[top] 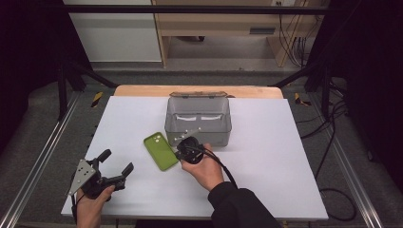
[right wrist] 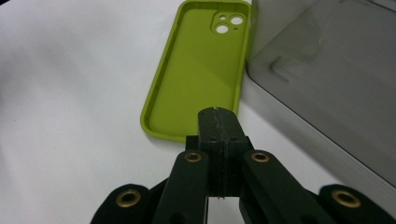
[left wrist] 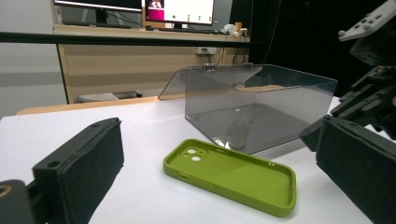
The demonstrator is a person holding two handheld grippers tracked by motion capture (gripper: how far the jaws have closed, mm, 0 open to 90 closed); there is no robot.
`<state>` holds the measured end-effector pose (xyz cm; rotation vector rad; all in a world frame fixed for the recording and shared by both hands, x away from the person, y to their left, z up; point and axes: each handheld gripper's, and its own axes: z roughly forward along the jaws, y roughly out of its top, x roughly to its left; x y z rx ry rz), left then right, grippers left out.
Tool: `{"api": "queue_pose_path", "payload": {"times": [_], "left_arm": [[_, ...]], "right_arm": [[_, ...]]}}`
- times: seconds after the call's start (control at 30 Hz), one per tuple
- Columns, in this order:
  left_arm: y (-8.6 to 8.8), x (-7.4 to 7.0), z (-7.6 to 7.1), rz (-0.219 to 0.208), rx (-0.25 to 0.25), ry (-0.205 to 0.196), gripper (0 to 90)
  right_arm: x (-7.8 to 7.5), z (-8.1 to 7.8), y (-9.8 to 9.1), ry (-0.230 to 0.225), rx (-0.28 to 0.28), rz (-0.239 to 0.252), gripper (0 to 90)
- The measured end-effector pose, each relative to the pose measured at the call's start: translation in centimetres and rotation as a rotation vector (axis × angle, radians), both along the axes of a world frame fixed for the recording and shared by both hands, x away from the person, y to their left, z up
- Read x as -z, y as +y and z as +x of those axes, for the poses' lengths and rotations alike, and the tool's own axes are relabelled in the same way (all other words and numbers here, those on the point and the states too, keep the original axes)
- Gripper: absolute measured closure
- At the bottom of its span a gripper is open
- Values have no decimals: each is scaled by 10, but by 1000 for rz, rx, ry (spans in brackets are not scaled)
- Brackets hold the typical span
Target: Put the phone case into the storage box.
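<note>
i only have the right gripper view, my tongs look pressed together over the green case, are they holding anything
Observer: No. The right tongs are shut with nothing between them; the high view shows them beside the near-right corner of the green phone case, which lies flat on the table.
Operator: where's the other gripper
Observer: The left tongs are wide open near the table's front left corner, apart from the case.
Operator: is that grey box open
Observer: Yes. The left gripper view shows the smoky clear box with its hinged lid tipped back behind it.
Operator: anything inside
Observer: From the high view it looks empty, though reflections make that hard to confirm.
</note>
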<state>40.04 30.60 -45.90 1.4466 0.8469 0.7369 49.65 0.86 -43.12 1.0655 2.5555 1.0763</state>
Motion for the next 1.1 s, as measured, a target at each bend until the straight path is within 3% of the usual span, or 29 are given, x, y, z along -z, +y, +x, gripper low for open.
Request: {"api": "queue_pose_path", "payload": {"times": [0.13, 0.2, 0.4, 0.6, 0.87, 0.97, 1.1], "left_arm": [[1, 0, 1, -6, -7, 4, 7], [1, 0, 0, -4, -9, 4, 7], [2, 0, 1, -9, -13, 4, 8], [2, 0, 1, -5, -8, 5, 9], [5, 0, 2, -24, -24, 19, 14], [7, 0, 2, -32, -29, 16, 16], [9, 0, 2, -44, -36, 23, 17]], "right_arm": [[2, 5, 12, 8, -10, -27, 900], [5, 8, 17, 34, -1, -31, 900], [18, 15, 34, 58, -9, -108, 900], [22, 20, 39, 75, -16, -174, 900], [22, 21, 32, 94, -43, -229, 900], [21, 14, 25, 81, -65, -261, 900], [21, 2, 6, 90, -76, -258, 900]]}}
